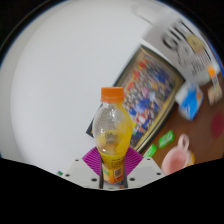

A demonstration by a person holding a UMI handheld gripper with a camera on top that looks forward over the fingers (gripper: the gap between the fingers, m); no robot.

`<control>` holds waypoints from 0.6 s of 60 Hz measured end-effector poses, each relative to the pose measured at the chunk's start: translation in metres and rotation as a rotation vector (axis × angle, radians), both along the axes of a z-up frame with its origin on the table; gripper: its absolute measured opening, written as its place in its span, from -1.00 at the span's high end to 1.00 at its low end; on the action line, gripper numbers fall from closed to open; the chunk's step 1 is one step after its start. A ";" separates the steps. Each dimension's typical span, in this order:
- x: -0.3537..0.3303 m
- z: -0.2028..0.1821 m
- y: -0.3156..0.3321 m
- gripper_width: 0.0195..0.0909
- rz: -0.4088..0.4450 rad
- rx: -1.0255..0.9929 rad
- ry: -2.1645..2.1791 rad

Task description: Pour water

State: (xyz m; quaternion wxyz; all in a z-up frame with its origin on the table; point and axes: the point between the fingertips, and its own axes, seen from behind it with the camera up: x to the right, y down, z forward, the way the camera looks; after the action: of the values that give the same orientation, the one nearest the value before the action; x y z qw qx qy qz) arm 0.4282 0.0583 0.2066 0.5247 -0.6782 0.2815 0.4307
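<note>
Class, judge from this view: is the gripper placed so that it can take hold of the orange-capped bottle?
Probably yes. The orange-capped bottle stands upright between the gripper's pink pads, with nothing in the way. Whether both pads already press on it cannot be told.

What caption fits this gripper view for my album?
Gripper shut on an orange-capped bottle above a white table.

Glossy clear plastic bottle (113, 140), orange plastic cap (112, 94), smooth matt white table (55, 90).

A pale tabletop (55, 95) holds a colourful printed sheet (155, 85), with a white box (185, 45) beyond it.
</note>
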 end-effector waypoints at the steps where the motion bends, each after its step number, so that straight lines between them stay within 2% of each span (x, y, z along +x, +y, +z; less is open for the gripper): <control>1: 0.008 0.004 -0.002 0.81 -0.008 0.014 -0.056; 8: 0.074 0.013 -0.006 0.81 -0.073 0.074 -0.450; 13: 0.122 -0.008 -0.009 0.81 -0.125 0.062 -0.700; 23: 0.206 -0.098 -0.013 0.81 -0.146 -0.057 -0.998; 29: 0.234 -0.157 -0.019 0.82 -0.123 -0.124 -1.022; 36: 0.250 -0.205 -0.026 0.81 -0.107 -0.170 -1.010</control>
State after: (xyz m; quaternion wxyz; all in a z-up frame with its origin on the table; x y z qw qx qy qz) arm 0.6778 0.0319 0.0013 0.5597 -0.8265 0.0611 -0.0024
